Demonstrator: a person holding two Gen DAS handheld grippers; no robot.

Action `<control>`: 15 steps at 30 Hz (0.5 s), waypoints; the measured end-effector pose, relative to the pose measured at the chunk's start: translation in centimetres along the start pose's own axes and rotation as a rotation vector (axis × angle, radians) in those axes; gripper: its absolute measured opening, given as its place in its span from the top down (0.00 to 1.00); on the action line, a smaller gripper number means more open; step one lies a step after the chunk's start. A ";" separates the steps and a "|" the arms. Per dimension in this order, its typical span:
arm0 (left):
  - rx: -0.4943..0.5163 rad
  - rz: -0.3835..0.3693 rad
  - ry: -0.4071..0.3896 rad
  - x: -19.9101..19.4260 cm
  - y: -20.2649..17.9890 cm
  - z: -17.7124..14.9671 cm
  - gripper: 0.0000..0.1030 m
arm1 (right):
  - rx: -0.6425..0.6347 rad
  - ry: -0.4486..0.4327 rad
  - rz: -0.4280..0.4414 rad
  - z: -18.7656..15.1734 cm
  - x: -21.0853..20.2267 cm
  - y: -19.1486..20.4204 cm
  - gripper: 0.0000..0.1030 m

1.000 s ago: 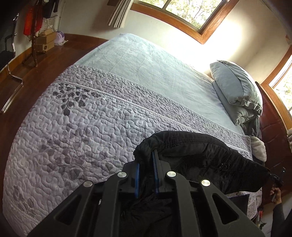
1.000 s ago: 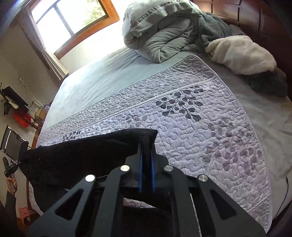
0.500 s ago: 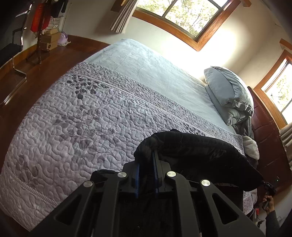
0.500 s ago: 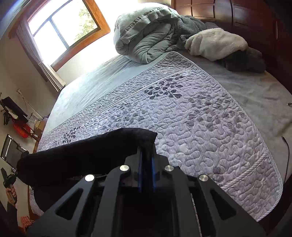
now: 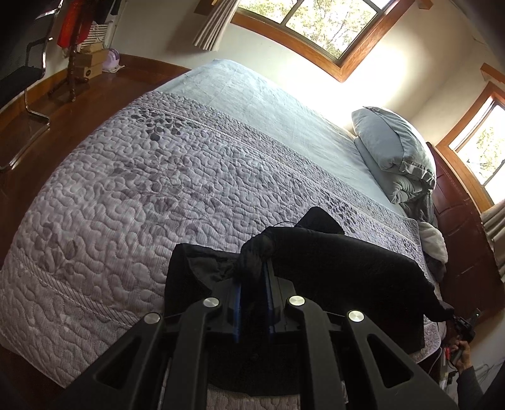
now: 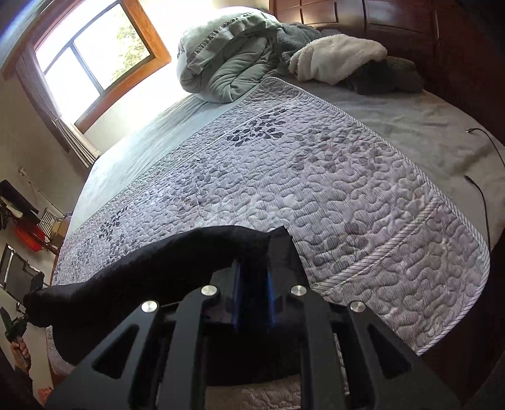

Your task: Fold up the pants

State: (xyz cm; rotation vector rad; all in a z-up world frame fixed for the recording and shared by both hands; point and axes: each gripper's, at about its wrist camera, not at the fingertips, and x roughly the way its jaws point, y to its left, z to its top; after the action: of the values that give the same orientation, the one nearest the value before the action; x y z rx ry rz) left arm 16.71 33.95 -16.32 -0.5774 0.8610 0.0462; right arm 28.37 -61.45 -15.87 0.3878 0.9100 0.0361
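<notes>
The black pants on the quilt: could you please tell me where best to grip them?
Grip the black pants at the two ends of the raised folded edge, coming from the near bedside. The left gripper pinches one bunched end; the right gripper, jaws opening, has the other between them.

Black fabric pants (image 5: 347,271) hide the fingertips of the left hand-held gripper (image 5: 252,268); lower pants cut off behind the gripper body. Right hand-held gripper (image 6: 252,268): jaws opening, dark cloth between the blue pads (image 6: 236,290), contact unclear. Pants' far end in the right wrist view (image 6: 34,302) runs to the frame edge; the hand (image 6: 19,348) there is tiny, cropped. Dark wooden headboard (image 6: 410,19) cut by the top edge. Red items (image 5: 74,22) on a rack too small to identify.
</notes>
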 end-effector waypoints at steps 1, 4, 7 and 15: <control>0.005 0.002 0.006 0.0 0.1 -0.4 0.88 | 0.004 0.002 -0.001 -0.6 -0.1 -0.1 0.87; 0.022 0.011 0.025 0.2 0.5 -1.8 0.88 | 0.015 0.008 -0.005 -2.2 0.0 -0.4 0.86; 0.051 0.023 0.055 0.6 0.7 -3.4 0.87 | 0.027 0.020 -0.005 -4.0 0.2 -0.5 0.86; 0.137 0.183 0.142 1.7 1.8 -7.3 0.71 | 0.071 0.057 -0.034 -7.1 0.8 -1.2 0.77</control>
State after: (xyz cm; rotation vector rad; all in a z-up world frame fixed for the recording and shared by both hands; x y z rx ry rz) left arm 12.20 31.49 -22.12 -0.3753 1.0457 0.1127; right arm 23.21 -60.24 -20.80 0.4390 0.9760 -0.0163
